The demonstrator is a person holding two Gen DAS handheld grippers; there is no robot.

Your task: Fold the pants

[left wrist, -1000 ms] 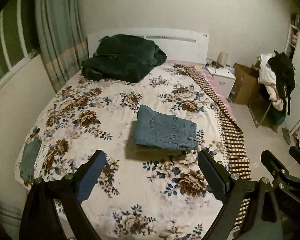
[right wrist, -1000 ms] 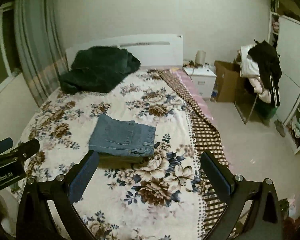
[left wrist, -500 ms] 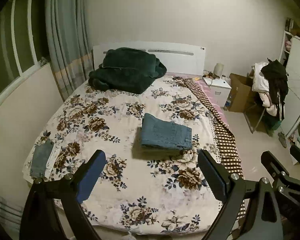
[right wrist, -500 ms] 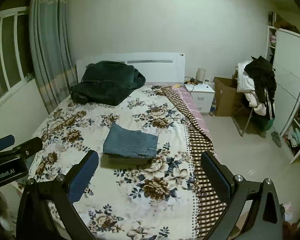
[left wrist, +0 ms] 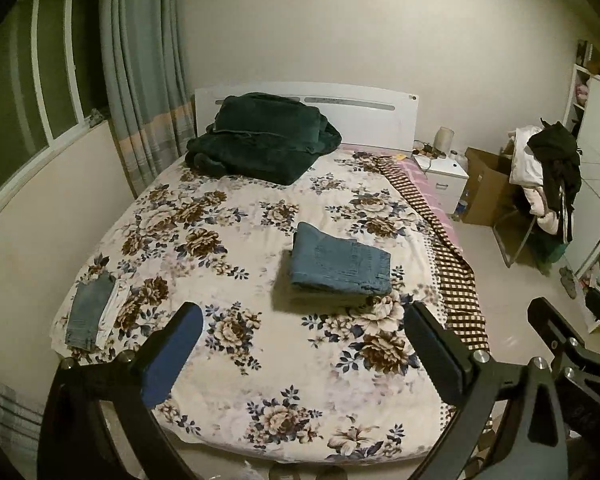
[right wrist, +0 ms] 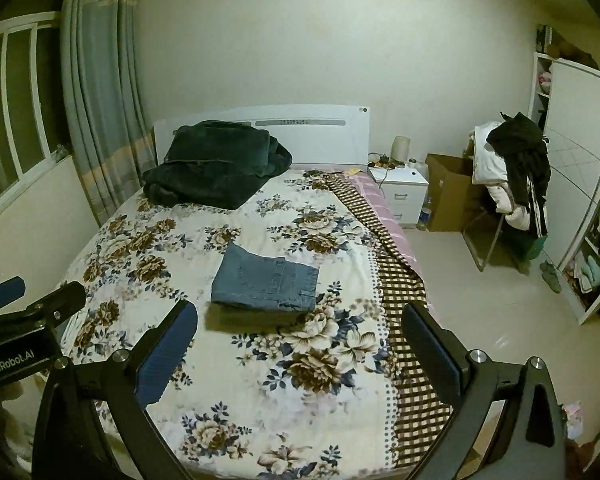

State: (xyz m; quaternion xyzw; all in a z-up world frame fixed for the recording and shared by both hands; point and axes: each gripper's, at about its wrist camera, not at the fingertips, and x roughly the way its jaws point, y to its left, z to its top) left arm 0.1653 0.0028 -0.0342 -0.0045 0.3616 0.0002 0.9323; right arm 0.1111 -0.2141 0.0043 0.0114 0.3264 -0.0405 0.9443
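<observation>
Left gripper (left wrist: 302,354): jaws just been opening, now spread wide, nothing between them. Right gripper (right wrist: 300,346): jaws spread, empty. Both hang above foot of bed (left wrist: 260,392), well apart from cloth.

Pants (left wrist: 340,266): folded into neat denim block, ahead of and beyond both jaws, mid-bed; task looks done.

Second small denim piece (left wrist: 90,314) far left of left jaws, at bed edge.

Risks, as judged: stray jaw dropping back could snag top layer and undo fold; soft bedding may let stack slump; edge piece may slide off.
</observation>
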